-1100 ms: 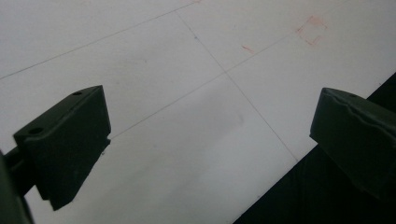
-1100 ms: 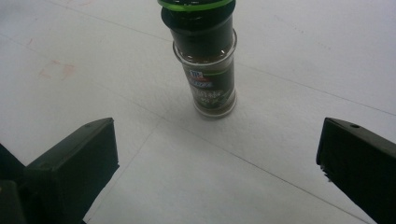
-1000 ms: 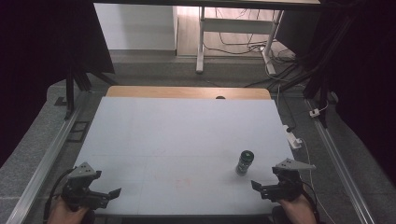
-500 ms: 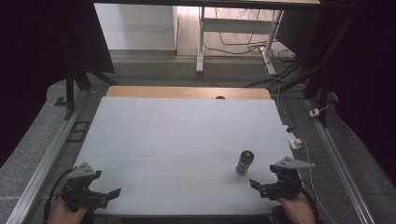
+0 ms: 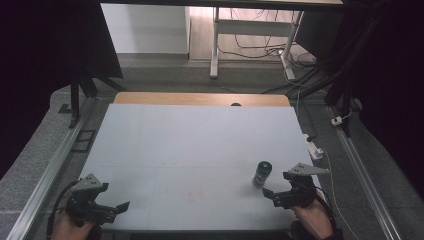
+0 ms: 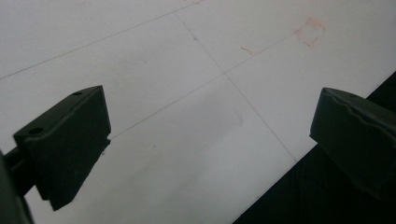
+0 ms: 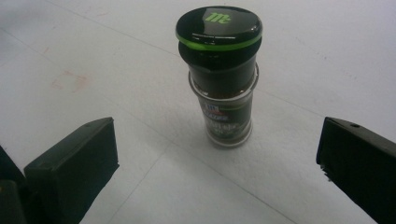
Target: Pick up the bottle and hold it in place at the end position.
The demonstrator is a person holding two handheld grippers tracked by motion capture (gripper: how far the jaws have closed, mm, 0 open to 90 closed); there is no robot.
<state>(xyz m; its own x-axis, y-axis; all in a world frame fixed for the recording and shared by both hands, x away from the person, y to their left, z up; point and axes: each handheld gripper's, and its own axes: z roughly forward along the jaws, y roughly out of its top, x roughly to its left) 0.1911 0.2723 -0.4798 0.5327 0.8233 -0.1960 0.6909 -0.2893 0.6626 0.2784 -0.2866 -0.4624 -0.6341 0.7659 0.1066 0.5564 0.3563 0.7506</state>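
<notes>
Spice jar [image 5: 262, 173] stands upright on the white tabletop [image 5: 200, 145], near right, just beside the right tongs [image 5: 281, 192], whose jaws are spread wide. Left tongs [image 5: 112, 210], near left, also gape over bare tabletop.

On the flat black lid [image 7: 218, 21] of the small glass spice jar with the green ring under its cap [image 7: 224, 88] there is a bright green "Mc" logo, clear enough from the right gripper view. The jar's paper label [image 7: 226, 122] carries some white lettering on blue and dark bands, but it is too blurred to read. Faint red pen marks on the white table top [image 6: 310, 31] form a rough square outline, not letters.
</notes>
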